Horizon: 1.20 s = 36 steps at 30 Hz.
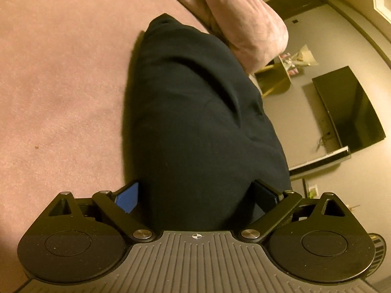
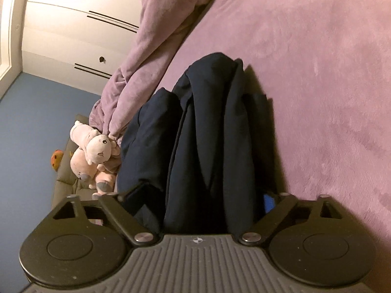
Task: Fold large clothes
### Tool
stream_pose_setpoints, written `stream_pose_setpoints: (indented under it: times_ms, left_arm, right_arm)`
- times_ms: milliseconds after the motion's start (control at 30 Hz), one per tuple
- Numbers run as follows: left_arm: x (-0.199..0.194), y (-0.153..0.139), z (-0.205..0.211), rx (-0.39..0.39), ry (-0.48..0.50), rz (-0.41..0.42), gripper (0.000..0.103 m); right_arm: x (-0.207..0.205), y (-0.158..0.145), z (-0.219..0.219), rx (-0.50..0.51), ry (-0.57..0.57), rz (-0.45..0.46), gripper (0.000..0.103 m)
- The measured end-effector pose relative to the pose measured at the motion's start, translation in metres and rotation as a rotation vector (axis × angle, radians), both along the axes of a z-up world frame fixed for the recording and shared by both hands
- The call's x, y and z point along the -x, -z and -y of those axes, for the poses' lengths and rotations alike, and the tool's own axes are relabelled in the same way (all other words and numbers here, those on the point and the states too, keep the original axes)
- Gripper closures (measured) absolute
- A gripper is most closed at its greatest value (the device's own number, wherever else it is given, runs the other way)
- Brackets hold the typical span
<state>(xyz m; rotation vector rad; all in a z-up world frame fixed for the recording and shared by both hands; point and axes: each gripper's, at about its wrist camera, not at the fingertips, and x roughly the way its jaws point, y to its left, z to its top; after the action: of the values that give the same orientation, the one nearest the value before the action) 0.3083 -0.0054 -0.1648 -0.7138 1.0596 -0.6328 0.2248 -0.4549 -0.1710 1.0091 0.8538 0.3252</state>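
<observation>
A large dark navy garment (image 1: 195, 112) lies bunched lengthwise on the pink bed cover (image 1: 61, 78). It runs from between my left gripper's (image 1: 195, 195) wide-apart blue-padded fingers (image 1: 127, 196) toward the far edge. In the right wrist view the same garment (image 2: 207, 134) lies in long folds between my right gripper's (image 2: 200, 200) wide-apart fingers (image 2: 268, 202), on the pink cover (image 2: 317, 73). The cloth fills both gaps and hides the pads, so I cannot tell whether either gripper holds it.
A bunched pink blanket (image 1: 239, 22) lies beside the garment at the bed's edge; it also shows in the right wrist view (image 2: 151, 48). Plush toys (image 2: 95, 156) sit below the bed. A dark TV (image 1: 349, 109) and white wardrobe doors (image 2: 73, 29) stand beyond.
</observation>
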Motion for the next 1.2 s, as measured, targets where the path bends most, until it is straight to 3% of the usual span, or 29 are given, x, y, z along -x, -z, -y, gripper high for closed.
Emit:
stream_pose_setpoints:
  times_ms: [267,367,567,767,1000,1100,1200]
  left_arm:
    - [0.004,-0.014,0.002,-0.048,-0.006,0.027,0.024]
    - [0.006,-0.023,0.005,-0.072,-0.013,0.049,0.033]
    - [0.006,-0.045,0.005,-0.079,-0.01,0.097,0.042]
    - [0.008,-0.064,-0.023,-0.114,-0.048,0.163,0.043]
    - [0.004,-0.068,-0.092,-0.19,-0.175,0.181,0.042]
    - [0.007,-0.06,-0.117,-0.204,-0.233,0.156,0.04]
    - [0.01,-0.046,-0.129,-0.215,-0.252,0.092,0.037]
  right_arm:
    - [-0.008,-0.001,-0.008,0.051,-0.013,-0.003,0.026]
    - [-0.009,-0.008,-0.017,0.079,-0.004,0.008,0.042]
    - [-0.004,-0.028,-0.027,0.124,0.017,0.035,0.054]
    - [-0.012,-0.035,-0.049,0.108,0.007,0.048,0.056]
    - [-0.053,-0.033,-0.124,0.101,-0.073,0.052,0.056]
    - [-0.067,-0.031,-0.155,0.106,-0.105,0.049,0.055]
    - [-0.07,-0.033,-0.173,0.16,-0.11,0.041,0.044]
